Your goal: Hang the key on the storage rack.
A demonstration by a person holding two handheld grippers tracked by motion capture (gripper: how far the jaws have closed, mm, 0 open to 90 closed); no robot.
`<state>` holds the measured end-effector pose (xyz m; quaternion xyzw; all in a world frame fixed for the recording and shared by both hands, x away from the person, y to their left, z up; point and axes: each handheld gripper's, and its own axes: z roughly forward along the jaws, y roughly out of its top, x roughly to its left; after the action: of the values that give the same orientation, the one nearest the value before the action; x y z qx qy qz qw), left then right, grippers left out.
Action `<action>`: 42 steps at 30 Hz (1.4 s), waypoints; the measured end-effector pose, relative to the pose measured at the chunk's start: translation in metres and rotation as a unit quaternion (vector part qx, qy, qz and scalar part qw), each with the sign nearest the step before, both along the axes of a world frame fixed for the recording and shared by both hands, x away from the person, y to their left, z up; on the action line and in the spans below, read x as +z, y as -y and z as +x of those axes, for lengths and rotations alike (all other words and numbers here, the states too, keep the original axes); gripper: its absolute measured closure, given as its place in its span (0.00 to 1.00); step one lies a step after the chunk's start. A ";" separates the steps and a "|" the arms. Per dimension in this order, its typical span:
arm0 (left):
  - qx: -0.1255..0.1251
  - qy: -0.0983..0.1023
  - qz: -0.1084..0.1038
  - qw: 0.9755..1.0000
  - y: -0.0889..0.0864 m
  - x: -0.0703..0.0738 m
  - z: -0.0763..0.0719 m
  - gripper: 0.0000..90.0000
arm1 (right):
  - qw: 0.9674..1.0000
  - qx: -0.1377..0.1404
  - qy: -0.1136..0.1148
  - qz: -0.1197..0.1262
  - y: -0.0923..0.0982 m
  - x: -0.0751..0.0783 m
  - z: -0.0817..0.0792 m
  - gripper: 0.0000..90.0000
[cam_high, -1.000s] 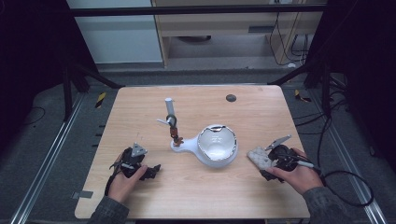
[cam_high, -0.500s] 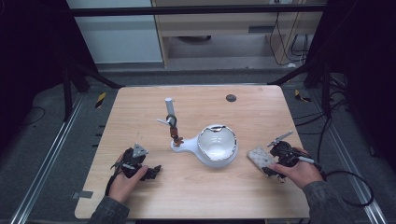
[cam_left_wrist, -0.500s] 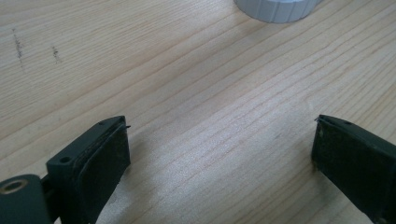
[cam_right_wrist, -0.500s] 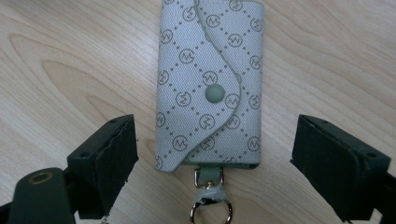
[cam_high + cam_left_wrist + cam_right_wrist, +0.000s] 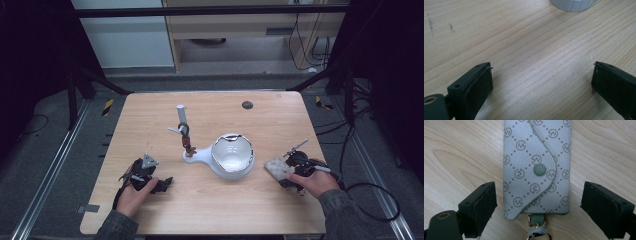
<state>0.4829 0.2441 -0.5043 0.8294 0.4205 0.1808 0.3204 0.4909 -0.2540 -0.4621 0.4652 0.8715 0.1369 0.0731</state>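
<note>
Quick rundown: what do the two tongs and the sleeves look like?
Both tongs are black with flat, blocky jaws. The left tongs carry a grey three-cornered plate on top; the right tongs trail a black cable. Both sleeves look dark grey.

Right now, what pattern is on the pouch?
Pale grey pouch with dotted diamonds and circled logos; clearest in the right gripper view.
</note>
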 end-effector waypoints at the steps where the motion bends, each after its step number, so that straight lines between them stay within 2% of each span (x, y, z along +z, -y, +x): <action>1: 0.003 0.001 -0.004 1.000 0.000 -0.001 0.000 0.03 | 1.000 -0.001 -0.001 -0.003 0.000 -0.001 0.000 0.15; 14: 0.003 0.012 -0.013 1.000 0.000 -0.004 -0.001 0.00 | 1.000 0.000 -0.019 -0.009 -0.002 -0.006 0.004 0.18; 31: 0.003 0.013 -0.015 1.000 0.000 -0.005 -0.001 0.00 | 0.999 0.006 -0.036 -0.012 -0.002 -0.010 0.007 0.22; 33: 0.003 0.013 -0.015 1.000 0.000 -0.005 -0.001 0.00 | 0.999 0.000 -0.040 -0.013 -0.003 -0.010 0.007 0.22; 42: 0.001 0.013 -0.016 1.000 0.001 -0.005 -0.002 0.00 | 0.999 0.009 -0.042 -0.014 -0.002 -0.011 0.009 0.26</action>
<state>0.4814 0.2435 -0.5090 0.8212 0.4201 0.1854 0.3388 0.4998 -0.2524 -0.4729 0.4613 0.8799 0.1058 0.0412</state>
